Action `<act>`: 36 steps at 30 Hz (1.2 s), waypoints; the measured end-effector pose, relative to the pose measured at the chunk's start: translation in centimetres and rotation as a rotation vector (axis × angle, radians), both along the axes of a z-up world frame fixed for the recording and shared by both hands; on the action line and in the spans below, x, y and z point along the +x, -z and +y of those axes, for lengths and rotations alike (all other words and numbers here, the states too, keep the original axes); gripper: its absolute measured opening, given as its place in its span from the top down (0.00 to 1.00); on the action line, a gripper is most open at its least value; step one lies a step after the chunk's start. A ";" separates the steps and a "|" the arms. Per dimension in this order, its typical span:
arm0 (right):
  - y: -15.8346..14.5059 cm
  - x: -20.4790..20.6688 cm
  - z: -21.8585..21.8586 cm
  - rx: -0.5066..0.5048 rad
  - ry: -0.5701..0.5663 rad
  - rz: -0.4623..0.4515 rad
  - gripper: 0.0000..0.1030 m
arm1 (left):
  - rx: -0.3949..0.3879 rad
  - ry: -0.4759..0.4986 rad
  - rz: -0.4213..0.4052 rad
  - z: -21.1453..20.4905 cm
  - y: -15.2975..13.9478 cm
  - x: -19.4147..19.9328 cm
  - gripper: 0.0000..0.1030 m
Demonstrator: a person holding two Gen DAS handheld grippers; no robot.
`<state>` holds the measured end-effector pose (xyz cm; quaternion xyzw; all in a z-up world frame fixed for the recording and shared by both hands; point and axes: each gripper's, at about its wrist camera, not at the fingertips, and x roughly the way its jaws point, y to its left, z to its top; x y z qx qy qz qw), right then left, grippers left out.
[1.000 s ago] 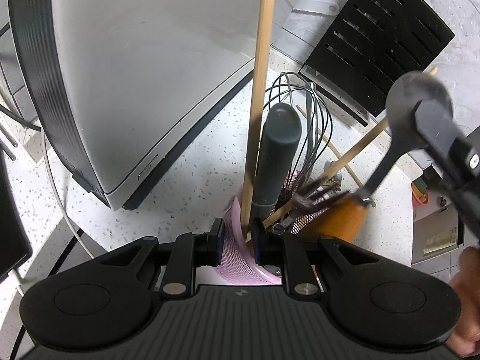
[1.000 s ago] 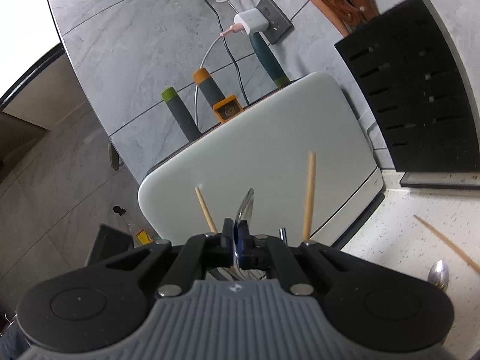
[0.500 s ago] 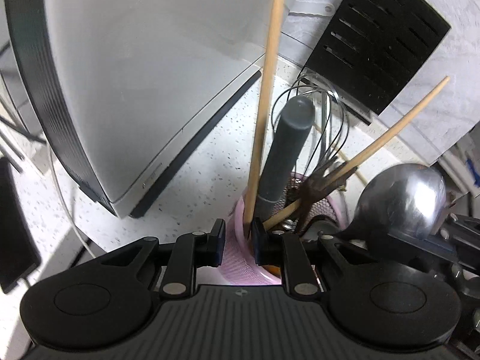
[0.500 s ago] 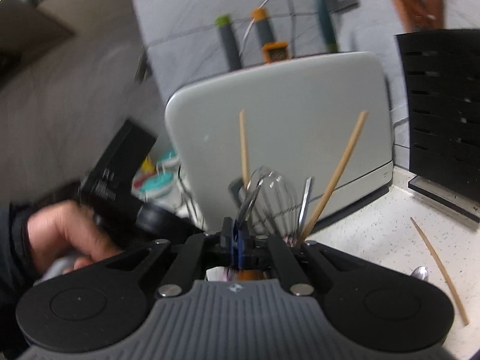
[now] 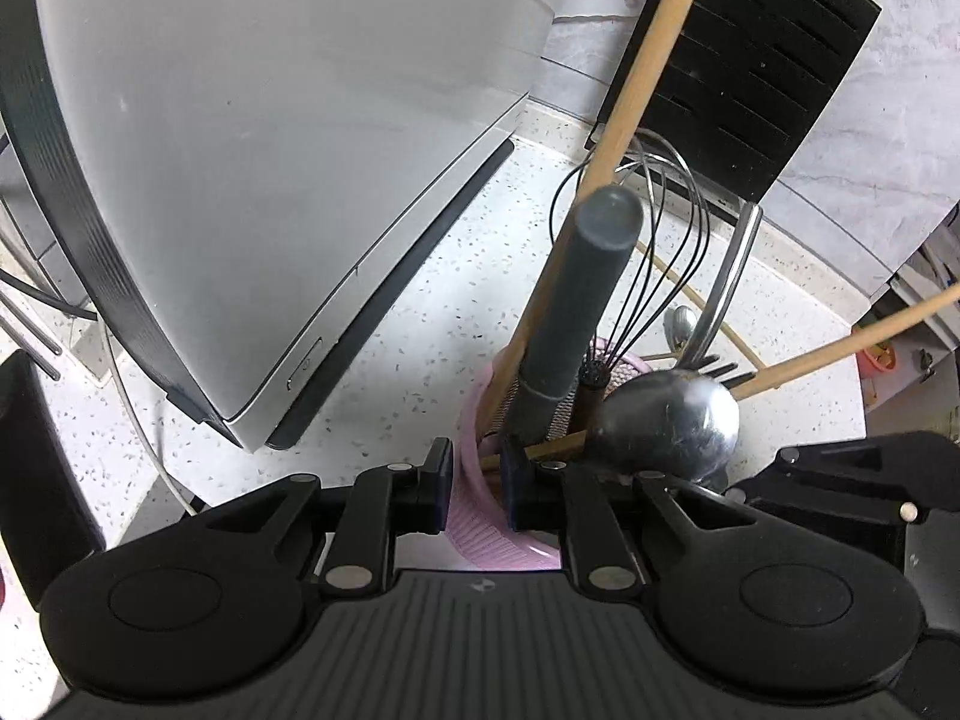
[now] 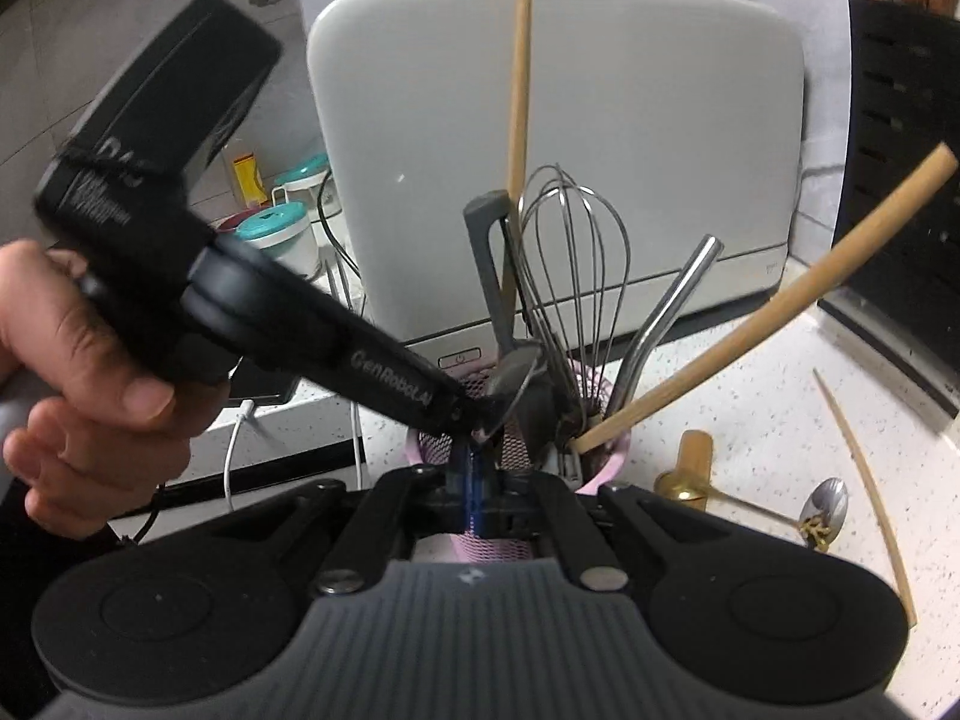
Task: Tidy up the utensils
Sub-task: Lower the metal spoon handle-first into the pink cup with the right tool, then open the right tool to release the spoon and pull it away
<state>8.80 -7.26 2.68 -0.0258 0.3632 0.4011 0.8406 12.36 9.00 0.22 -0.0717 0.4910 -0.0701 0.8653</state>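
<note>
A pink mesh utensil holder (image 5: 480, 516) (image 6: 606, 468) stands on the speckled counter. It holds a whisk (image 6: 576, 252), a grey-handled tool (image 5: 570, 324), wooden chopsticks (image 6: 762, 324) and a metal fork handle (image 6: 672, 312). My left gripper (image 5: 475, 483) is shut on the holder's rim (image 6: 462, 414). My right gripper (image 6: 474, 480) is shut on a steel spoon (image 5: 666, 420), its bowl just over the holder (image 6: 516, 375).
A white appliance (image 5: 270, 150) stands right behind the holder. A black slotted rack (image 5: 750, 60) is at the back right. A gold-handled spoon (image 6: 828, 510), a gold piece (image 6: 690, 468) and a loose chopstick (image 6: 870, 480) lie on the counter to the right.
My right gripper has swung down with the spoon, from high above the holder to its rim. My left gripper has kept its grip on the holder.
</note>
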 end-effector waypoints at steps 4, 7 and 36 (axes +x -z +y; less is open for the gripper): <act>0.0 0.4 0.3 -0.013 0.001 0.010 0.99 | -0.005 0.000 0.000 0.3 0.0 -0.1 0.76; -0.1 0.3 0.5 -0.031 0.002 0.006 0.98 | 0.001 0.002 -0.002 0.3 0.0 -0.1 0.76; -5.2 1.3 -8.5 0.018 0.125 -0.089 0.44 | 0.035 0.020 -0.004 -0.5 0.3 -0.1 0.76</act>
